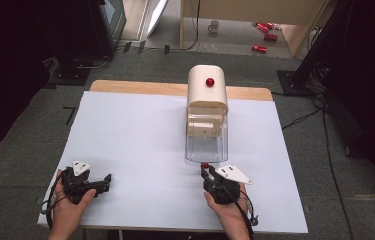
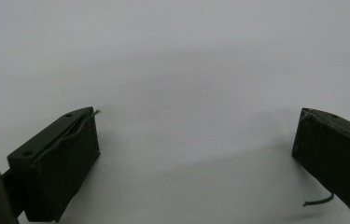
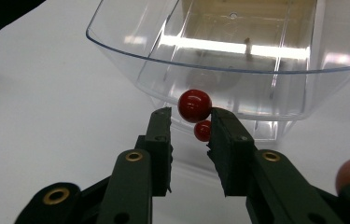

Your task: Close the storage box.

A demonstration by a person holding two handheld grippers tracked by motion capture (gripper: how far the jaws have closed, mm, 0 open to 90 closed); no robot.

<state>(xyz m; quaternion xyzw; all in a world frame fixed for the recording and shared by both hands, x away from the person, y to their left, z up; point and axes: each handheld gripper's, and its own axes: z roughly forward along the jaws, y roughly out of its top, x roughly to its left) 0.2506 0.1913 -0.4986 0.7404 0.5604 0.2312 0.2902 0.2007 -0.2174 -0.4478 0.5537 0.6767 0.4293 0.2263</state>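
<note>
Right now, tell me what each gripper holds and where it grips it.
The right gripper pinches a small glossy red ball at its jaw tips, gripping the ball's sides beside the clear plastic bin. The left gripper is open and holds nothing.

No legible text — none anywhere.

I see a wooden table (image 1: 125, 86) with a big white sheet (image 1: 135, 145) spread over most of it. On the sheet stands a cream machine (image 1: 206, 100) with a clear plastic bin (image 1: 206, 145) at its front.
</note>
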